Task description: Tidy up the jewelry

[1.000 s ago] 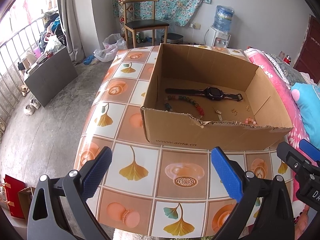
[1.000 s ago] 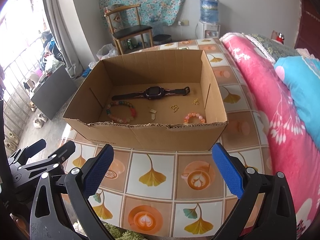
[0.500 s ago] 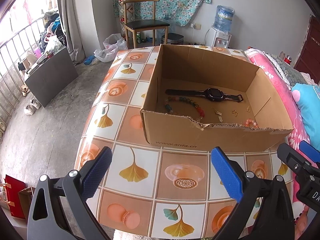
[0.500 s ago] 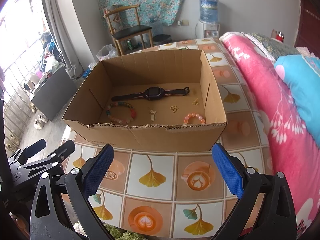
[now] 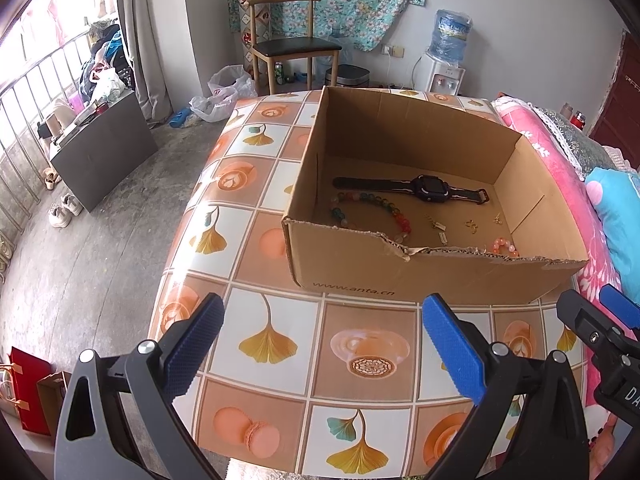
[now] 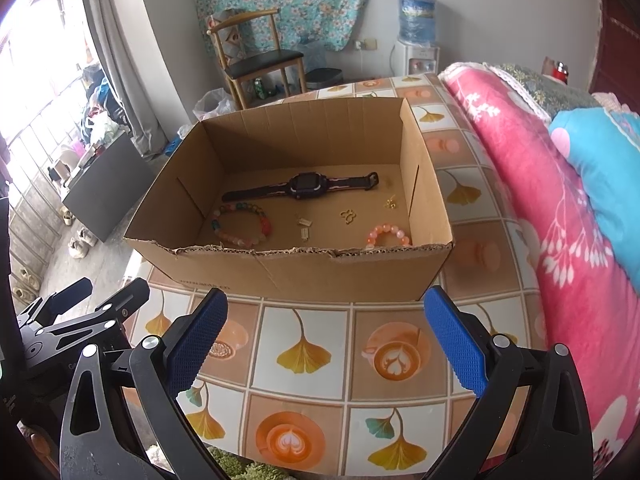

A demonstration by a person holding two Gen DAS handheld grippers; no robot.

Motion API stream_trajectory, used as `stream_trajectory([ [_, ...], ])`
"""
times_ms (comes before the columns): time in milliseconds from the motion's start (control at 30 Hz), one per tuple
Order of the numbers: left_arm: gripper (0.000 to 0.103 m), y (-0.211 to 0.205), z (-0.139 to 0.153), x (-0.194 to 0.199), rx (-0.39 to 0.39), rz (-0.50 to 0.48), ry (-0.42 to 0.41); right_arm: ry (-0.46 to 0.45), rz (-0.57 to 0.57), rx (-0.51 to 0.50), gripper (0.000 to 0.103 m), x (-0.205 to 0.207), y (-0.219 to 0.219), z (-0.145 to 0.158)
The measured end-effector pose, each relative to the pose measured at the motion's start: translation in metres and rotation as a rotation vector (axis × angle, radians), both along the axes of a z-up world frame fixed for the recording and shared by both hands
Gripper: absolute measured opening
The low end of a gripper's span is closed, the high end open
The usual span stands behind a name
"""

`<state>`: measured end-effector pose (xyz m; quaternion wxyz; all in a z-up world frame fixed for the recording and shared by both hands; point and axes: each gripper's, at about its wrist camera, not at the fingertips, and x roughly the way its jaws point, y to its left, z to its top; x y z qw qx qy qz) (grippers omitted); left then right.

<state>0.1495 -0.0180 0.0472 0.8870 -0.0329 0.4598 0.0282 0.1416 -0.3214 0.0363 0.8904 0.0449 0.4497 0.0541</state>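
Tiled table and box unchanged; both jaws remain wide apart.

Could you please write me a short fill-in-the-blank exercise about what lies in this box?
1. The watch lies inside the cardboard ____.
2. The pink bracelet lies near the box's ____ wall, by the right corner.
3. Both hand-held grippers, left and right, are ____ and hold nothing.
4. The box stands on a ____ with a tiled pattern.

Missing words: box; front; open; table
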Motion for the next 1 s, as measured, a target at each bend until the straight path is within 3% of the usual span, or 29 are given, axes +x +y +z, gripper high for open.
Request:
stream_trajectory([
  [1000, 0.098, 0.0026, -0.0006, -0.0055, -0.009, 0.009, 0.001, -0.002, -0.01, 0.002, 0.095, -0.0096, 0.0065, 0.0014],
])
